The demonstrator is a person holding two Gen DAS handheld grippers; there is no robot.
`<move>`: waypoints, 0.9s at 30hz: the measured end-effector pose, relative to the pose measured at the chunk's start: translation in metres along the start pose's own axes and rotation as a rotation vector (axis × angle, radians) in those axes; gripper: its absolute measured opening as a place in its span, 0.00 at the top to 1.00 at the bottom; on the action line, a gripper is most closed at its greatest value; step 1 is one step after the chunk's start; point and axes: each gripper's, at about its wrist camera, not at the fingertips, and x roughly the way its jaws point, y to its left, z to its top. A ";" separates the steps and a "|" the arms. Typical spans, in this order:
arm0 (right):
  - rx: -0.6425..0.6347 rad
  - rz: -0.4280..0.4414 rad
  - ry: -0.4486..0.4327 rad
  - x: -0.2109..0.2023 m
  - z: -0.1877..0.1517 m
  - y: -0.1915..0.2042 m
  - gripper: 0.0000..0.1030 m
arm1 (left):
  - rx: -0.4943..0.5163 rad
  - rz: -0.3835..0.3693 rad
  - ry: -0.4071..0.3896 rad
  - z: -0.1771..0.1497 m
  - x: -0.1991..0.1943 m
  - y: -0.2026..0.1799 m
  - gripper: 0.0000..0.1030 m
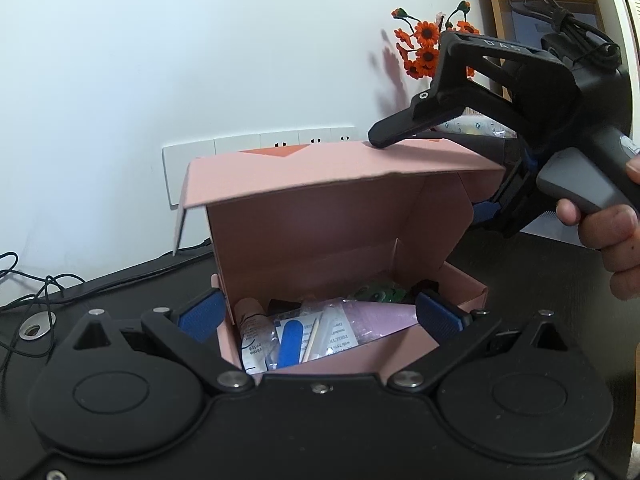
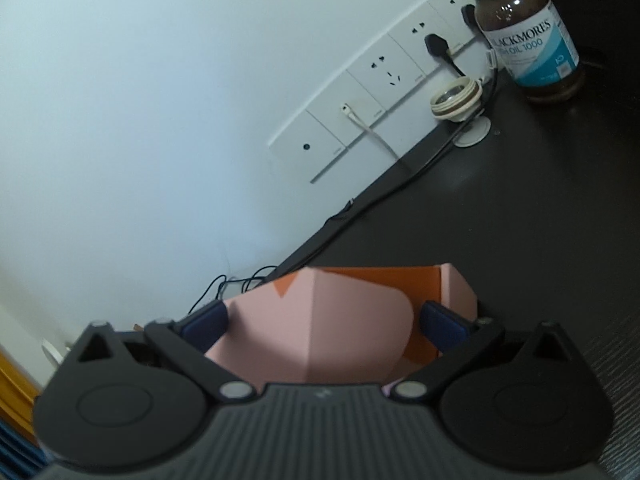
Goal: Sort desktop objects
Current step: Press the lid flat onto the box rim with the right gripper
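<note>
A pink cardboard box (image 1: 320, 248) stands on the black desk with its hinged lid (image 1: 340, 168) half raised. Inside lie a pink tube (image 1: 252, 320), a blue nail file (image 1: 290, 340), a thin wooden stick (image 1: 314, 336) and clear packets. My left gripper (image 1: 320, 316) is open, and its blue pads (image 1: 202, 316) straddle the box's front corner. My right gripper (image 1: 428, 178), held in a hand (image 1: 608, 232), is open around the lid's right end, with one fingertip resting on the lid's top. In the right wrist view the pink lid (image 2: 320, 320) fills the gap between my right gripper's (image 2: 326, 324) pads.
A brown supplement bottle (image 2: 528, 36) and a white round cap (image 2: 456, 100) stand near the wall sockets (image 2: 380, 92) at the desk's back edge. Cables (image 1: 36, 284) trail off the desk's left side. Orange artificial flowers (image 1: 424, 48) stand behind the box.
</note>
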 end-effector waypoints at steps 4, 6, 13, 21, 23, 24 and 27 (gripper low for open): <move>0.024 -0.011 -0.003 -0.001 0.007 -0.001 0.01 | 0.002 0.002 0.001 0.000 0.000 -0.001 0.00; 0.027 -0.011 0.003 0.000 0.009 -0.001 0.01 | -0.001 0.002 0.002 0.000 0.000 -0.001 0.00; 0.069 -0.007 0.035 0.003 0.012 -0.002 0.01 | 0.001 0.000 0.008 -0.001 0.001 -0.001 0.00; 0.184 -0.029 0.055 0.010 0.016 -0.014 0.01 | -0.002 -0.002 0.016 -0.002 0.001 -0.001 0.00; 0.164 -0.045 0.056 0.011 0.015 -0.011 0.01 | -0.002 -0.005 0.024 -0.002 0.002 0.000 0.00; 0.147 -0.054 0.055 0.011 0.014 -0.009 0.01 | -0.003 -0.006 0.028 -0.003 0.003 0.000 0.00; 0.093 -0.080 0.055 0.010 0.011 -0.003 0.01 | -0.009 -0.016 0.043 -0.003 0.004 0.003 0.00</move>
